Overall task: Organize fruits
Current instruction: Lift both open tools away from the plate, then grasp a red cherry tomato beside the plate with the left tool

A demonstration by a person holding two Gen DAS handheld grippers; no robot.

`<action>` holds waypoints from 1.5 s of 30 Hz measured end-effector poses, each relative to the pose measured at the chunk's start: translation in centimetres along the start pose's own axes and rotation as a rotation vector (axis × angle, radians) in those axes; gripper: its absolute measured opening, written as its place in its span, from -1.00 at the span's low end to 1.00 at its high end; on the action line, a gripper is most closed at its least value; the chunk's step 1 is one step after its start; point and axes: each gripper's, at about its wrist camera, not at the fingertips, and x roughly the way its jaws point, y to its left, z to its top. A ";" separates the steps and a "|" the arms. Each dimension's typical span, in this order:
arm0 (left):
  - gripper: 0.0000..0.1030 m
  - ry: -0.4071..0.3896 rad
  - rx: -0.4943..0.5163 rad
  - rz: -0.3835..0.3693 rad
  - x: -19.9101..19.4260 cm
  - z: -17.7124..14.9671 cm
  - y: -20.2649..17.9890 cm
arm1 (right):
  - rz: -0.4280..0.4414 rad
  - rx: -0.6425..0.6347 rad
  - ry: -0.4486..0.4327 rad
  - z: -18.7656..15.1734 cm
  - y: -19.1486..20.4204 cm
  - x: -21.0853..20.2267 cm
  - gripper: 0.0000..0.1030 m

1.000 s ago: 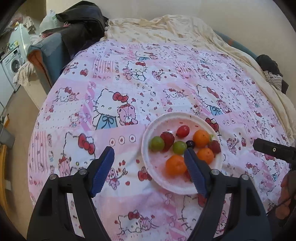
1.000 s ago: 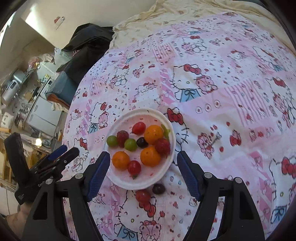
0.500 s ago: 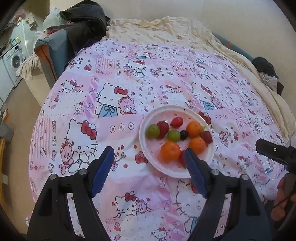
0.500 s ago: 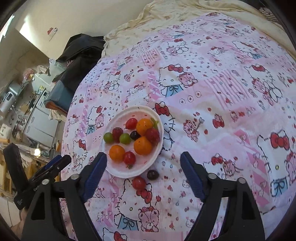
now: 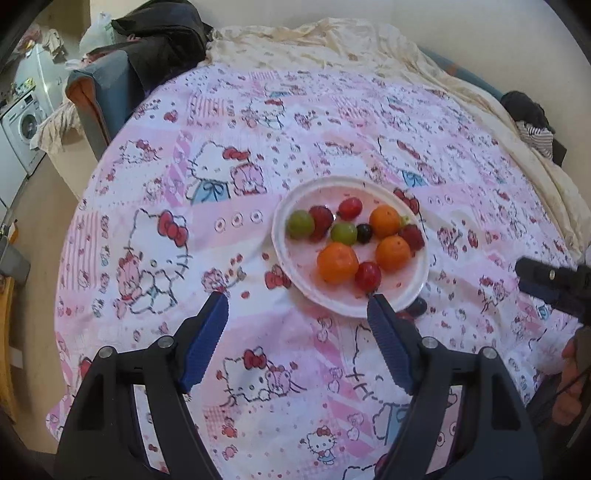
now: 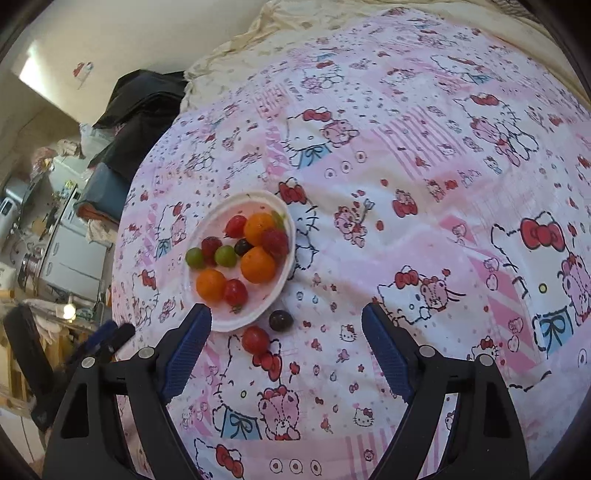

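Note:
A white plate (image 5: 332, 310) lies on the pink cartoon-cat bedcover and holds three oranges (image 5: 337, 263), two green grapes (image 5: 300, 223), red tomatoes (image 5: 368, 276), a dark grape (image 5: 364, 232) and a strawberry (image 5: 411, 236). My left gripper (image 5: 295, 299) hovers open and empty just before the plate's near rim. In the right wrist view the plate (image 6: 229, 325) sits left of centre. A loose dark grape (image 6: 280, 320) and a loose red tomato (image 6: 255, 339) lie on the cover beside it. My right gripper (image 6: 285, 308) is open above them, touching neither.
A dark clothing heap (image 5: 159, 33) and a cream sheet (image 5: 332, 40) lie at the bed's far end. A washing machine (image 5: 22, 125) stands beyond the left edge. The right gripper (image 5: 546, 280) and a hand (image 5: 569, 387) show at the right side.
Both grippers drew back from the plate, so it looks smaller and farther. The right jaws widened a little, and the two loose fruits came into full view between them.

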 end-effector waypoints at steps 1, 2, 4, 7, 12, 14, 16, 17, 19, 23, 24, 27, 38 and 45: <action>0.46 0.008 0.003 -0.002 0.3 -0.2 -0.2 | -0.001 0.010 0.000 0.1 -0.2 0.1 0.67; 0.46 0.016 0.008 0.002 0.6 -0.4 -0.5 | 0.001 0.024 0.004 0.2 -0.4 0.2 0.67; 0.46 0.031 0.023 0.012 1.1 -0.7 -0.9 | 0.008 0.048 0.017 0.2 -0.7 0.5 0.67; 0.46 0.070 0.052 0.006 2.3 -1.2 -1.9 | 0.017 0.074 0.027 0.3 -0.9 0.8 0.67; 0.46 0.124 0.095 -0.045 4.3 -2.2 -4.3 | 0.000 0.079 0.040 0.6 -1.0 1.3 0.67; 0.46 0.144 0.113 -0.062 5.3 -2.6 -5.5 | -0.008 0.082 0.048 0.6 -1.2 1.5 0.67; 0.45 0.163 0.135 -0.061 6.2 -2.9 -6.7 | -0.015 0.088 0.056 0.6 -1.4 1.7 0.67; 0.45 0.172 0.149 -0.062 6.9 -3.1 -7.4 | -0.015 0.091 0.060 0.7 -1.4 1.8 0.67; 0.45 0.182 0.158 -0.069 7.7 -3.2 -8.2 | -0.013 0.097 0.068 0.7 -1.6 2.1 0.67; 0.29 0.191 0.160 -0.090 9.2 -3.1 -9.3 | -0.013 0.098 0.073 0.9 -1.7 2.2 0.67; 0.09 0.197 0.169 -0.100 9.6 -3.1 -9.6 | -0.014 0.097 0.074 0.9 -1.7 2.3 0.67; -0.09 0.222 0.180 -0.110 10.7 -3.2 -9.7 | -0.017 0.097 0.087 1.0 -1.8 2.6 0.67; -0.41 0.179 0.167 -0.113 7.6 -3.2 -7.9 | -0.008 0.056 0.162 0.8 -1.0 4.7 0.67; -0.41 0.174 0.073 -0.062 5.3 -2.9 -3.8 | -0.079 -0.122 0.271 -0.5 1.5 9.3 0.15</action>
